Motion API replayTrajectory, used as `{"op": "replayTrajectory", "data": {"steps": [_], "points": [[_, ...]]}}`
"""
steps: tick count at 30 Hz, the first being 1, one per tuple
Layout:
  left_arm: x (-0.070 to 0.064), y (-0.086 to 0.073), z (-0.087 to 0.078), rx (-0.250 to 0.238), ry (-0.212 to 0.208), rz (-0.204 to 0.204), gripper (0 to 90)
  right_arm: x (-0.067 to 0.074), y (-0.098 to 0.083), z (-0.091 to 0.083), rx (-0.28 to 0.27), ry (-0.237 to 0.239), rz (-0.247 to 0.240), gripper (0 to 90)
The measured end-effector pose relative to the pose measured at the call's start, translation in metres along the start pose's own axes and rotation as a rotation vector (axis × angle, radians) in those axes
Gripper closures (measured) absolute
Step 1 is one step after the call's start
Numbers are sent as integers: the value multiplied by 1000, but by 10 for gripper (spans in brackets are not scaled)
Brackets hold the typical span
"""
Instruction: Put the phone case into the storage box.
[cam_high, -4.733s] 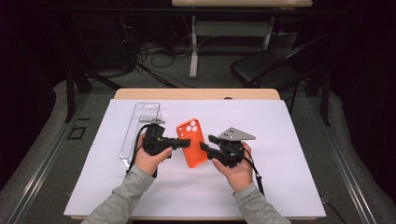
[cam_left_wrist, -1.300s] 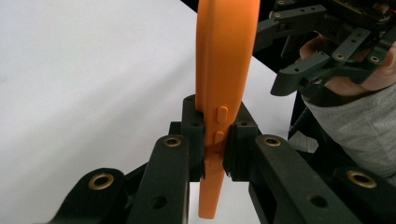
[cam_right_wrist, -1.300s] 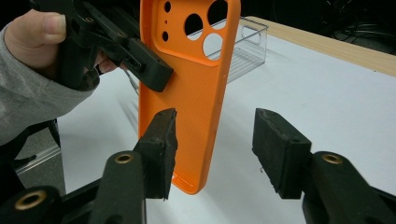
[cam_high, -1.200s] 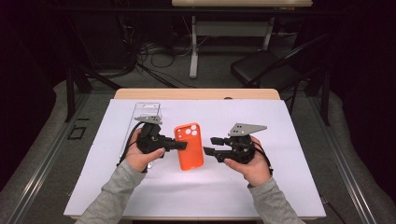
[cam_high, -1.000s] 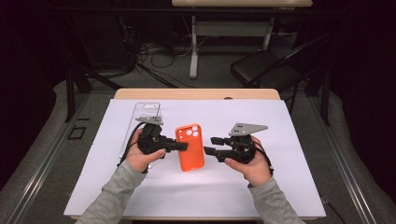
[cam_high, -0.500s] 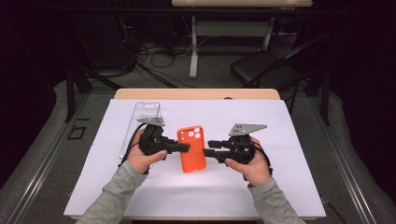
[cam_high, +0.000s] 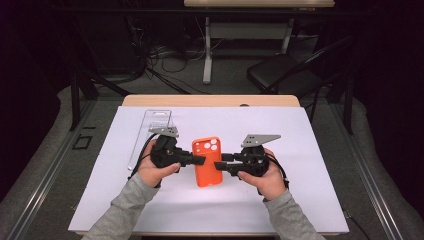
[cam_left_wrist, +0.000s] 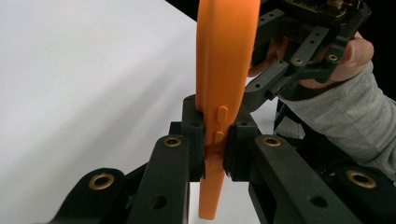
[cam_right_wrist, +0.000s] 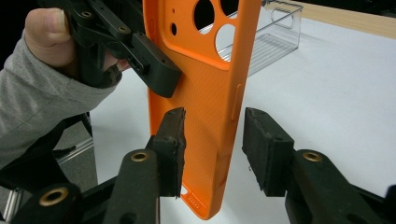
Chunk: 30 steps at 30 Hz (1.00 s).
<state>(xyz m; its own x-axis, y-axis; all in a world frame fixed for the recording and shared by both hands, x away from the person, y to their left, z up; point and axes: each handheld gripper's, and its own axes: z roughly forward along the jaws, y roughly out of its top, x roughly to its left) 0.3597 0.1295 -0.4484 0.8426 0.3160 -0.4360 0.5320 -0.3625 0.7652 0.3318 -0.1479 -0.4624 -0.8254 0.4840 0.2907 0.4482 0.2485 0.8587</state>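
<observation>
Nearest you, your forearms come in from six o'clock in the high view and meet at mid-table, over the white sheet (cam_high: 320, 165). Your left gripper (cam_high: 200, 160) points toward three o'clock and your right gripper (cam_high: 224, 162) toward nine o'clock, with the orange phone case (cam_high: 208, 161) between them.

The left gripper view gives what that view cannot: its pads are clamped on the case's edge (cam_left_wrist: 219, 116), right at the side buttons, with the case standing on edge.

The right gripper view shows the case's back (cam_right_wrist: 205, 116) with the camera cut-outs at twelve o'clock. The jaws straddle the case's other long edge and have just been closing; a gap remains on the right-hand pad's side, so no grip yet.

Farther off, at eleven o'clock, a clear plastic box (cam_high: 150, 132) lies on the sheet.
</observation>
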Motion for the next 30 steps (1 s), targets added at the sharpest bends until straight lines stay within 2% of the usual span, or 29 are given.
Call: {"op": "replayTrajectory", "data": {"steps": [3,13,30], "points": [[-1,0,1,4,-5,5,811,-1,0,-1,-7,18,18,615],[-3,0,2,11,-18,17,811,-2,0,-2,-14,48,34,670],[-5,0,5,16,-28,19,812,-4,-1,-1,-7,54,46,740]]}}
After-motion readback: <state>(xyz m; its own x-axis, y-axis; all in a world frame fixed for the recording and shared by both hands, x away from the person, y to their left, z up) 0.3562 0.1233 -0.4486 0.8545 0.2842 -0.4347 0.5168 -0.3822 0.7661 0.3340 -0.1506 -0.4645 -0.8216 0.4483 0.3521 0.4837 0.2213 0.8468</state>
